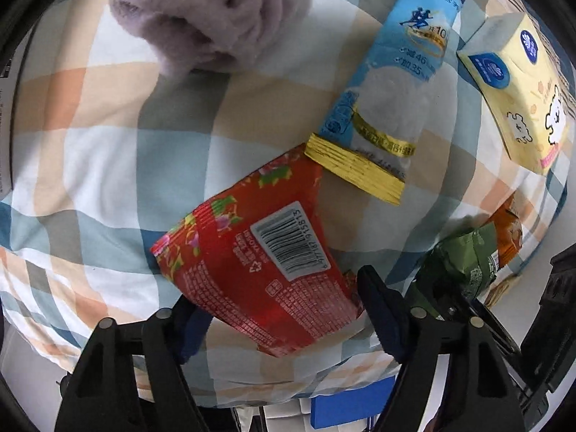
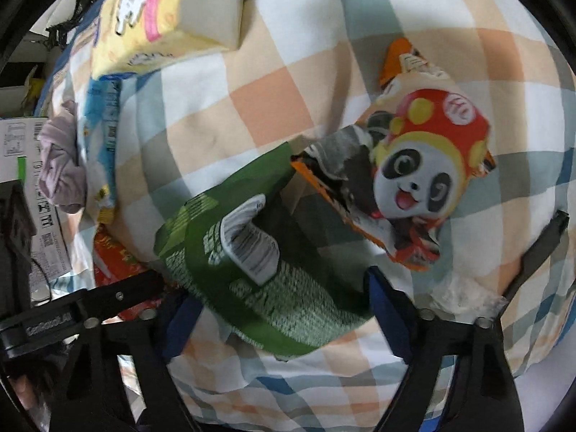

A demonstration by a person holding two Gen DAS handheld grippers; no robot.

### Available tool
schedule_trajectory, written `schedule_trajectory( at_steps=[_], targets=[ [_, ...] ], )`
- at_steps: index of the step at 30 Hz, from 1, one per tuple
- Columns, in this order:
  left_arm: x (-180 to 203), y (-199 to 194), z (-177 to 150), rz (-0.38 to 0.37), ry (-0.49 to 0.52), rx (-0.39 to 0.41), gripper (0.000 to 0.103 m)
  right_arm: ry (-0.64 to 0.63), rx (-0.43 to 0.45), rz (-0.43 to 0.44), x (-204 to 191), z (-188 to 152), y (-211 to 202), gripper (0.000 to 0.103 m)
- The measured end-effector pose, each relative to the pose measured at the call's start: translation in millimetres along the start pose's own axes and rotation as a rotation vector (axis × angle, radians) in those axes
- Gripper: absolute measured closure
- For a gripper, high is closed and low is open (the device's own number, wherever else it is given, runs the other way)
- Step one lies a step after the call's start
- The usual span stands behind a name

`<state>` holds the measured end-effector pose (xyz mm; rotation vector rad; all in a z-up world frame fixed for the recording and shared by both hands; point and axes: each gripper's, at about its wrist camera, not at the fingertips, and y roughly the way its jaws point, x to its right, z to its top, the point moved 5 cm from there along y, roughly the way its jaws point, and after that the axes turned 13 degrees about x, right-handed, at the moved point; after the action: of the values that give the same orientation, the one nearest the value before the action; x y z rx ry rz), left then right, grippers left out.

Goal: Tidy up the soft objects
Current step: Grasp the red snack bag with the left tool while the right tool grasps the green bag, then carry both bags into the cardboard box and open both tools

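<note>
My left gripper (image 1: 284, 309) is shut on a red snack bag (image 1: 259, 252) and holds it over the checked pillow (image 1: 108, 151). My right gripper (image 2: 284, 298) is shut on a green snack bag (image 2: 244, 252), which also shows in the left wrist view (image 1: 464, 262). An orange panda-print bag (image 2: 414, 180) lies just right of the green bag. A blue and yellow pouch (image 1: 392, 82), a yellow tissue pack (image 1: 518, 82) and a lilac fleece cloth (image 1: 208, 18) lie further back on the pillow.
The pillow fills both views. The tissue pack (image 2: 169, 18) sits at the top left in the right wrist view, with the lilac cloth (image 2: 61, 165) and a white cardboard box (image 2: 32, 180) at the left edge. A blue object (image 1: 349, 403) shows below the pillow.
</note>
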<state>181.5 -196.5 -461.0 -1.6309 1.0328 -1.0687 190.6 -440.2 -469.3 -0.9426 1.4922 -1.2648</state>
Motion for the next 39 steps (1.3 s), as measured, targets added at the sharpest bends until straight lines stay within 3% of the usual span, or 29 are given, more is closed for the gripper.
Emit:
schedule_trajectory(
  at_steps=[3, 10, 18, 21, 27, 34, 37, 38, 39],
  targets=[
    [-4, -5, 2, 0.022, -0.003, 0.011, 0.041, -0.013, 0.002, -0.03, -9, -2, 11, 0.028],
    [-1, -9, -8, 0.054, 0.075, 0.051, 0.05, -0.069, 0.017, -0.129, -41, -17, 28, 0.057],
    [8, -27, -17, 0.075, 0.156, 0.113, 0.053, -0.079, 0.001, -0.158, -85, -36, 27, 0.065],
    [11, -39, -27, 0.054, 0.192, 0.146, 0.054, -0.073, 0.015, -0.144, -97, -48, 17, 0.065],
    [-8, -105, -52, 0.026, 0.304, 0.278, 0.054, -0.114, 0.077, -0.072, -148, -85, -21, 0.066],
    [-77, -207, -64, 0.033, 0.333, 0.464, 0.054, -0.206, 0.156, 0.073, -266, -126, -78, 0.066],
    [-119, -245, -56, 0.031, 0.299, 0.516, 0.054, -0.255, 0.181, 0.133, -310, -124, -107, 0.066],
    [-132, -256, -47, 0.029, 0.287, 0.531, 0.054, -0.281, 0.192, 0.166, -343, -131, -114, 0.066],
    [-143, -267, -42, 0.027, 0.275, 0.548, 0.054, -0.293, 0.195, 0.181, -342, -118, -128, 0.066]
  ],
)
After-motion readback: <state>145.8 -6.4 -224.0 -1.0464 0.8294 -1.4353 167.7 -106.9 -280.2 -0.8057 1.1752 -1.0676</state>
